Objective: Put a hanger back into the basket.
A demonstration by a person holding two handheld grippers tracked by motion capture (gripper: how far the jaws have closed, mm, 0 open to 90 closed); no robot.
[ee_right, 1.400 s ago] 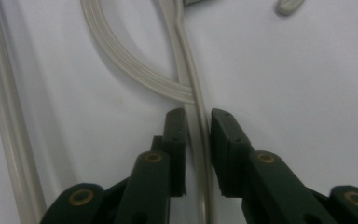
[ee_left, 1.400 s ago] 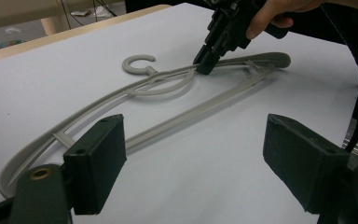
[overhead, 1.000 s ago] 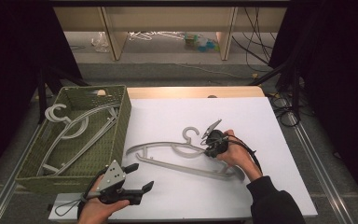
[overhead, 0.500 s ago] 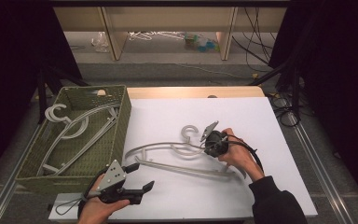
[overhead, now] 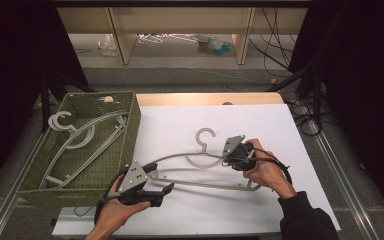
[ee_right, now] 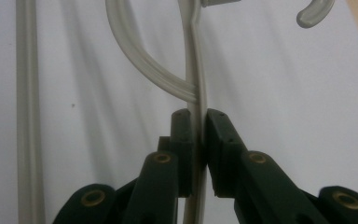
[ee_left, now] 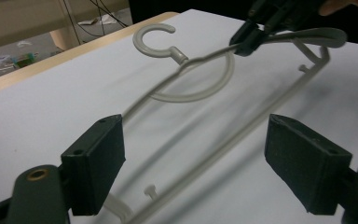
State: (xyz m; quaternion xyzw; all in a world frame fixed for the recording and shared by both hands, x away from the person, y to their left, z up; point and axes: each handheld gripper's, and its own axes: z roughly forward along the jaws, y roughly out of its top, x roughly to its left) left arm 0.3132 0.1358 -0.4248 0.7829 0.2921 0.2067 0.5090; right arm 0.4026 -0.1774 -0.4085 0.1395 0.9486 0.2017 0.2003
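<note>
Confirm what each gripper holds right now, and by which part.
The right gripper is shut on the grey hanger, clamping its upper arm just beside the neck below the hook. The left gripper is open and holds nothing.

Bright lit table, dark surroundings, soft shadows, close views slightly blurred

Two black two-jaw grippers, left gripper (overhead: 156,192) topped by a grey three-cornered plate with small dark holes, right gripper (ee_right: 198,140) with blocky ribbed pads and brass-coloured pivot pins, black cables trailing, a dark sleeve (overhead: 305,217) on the right forearm.
</note>
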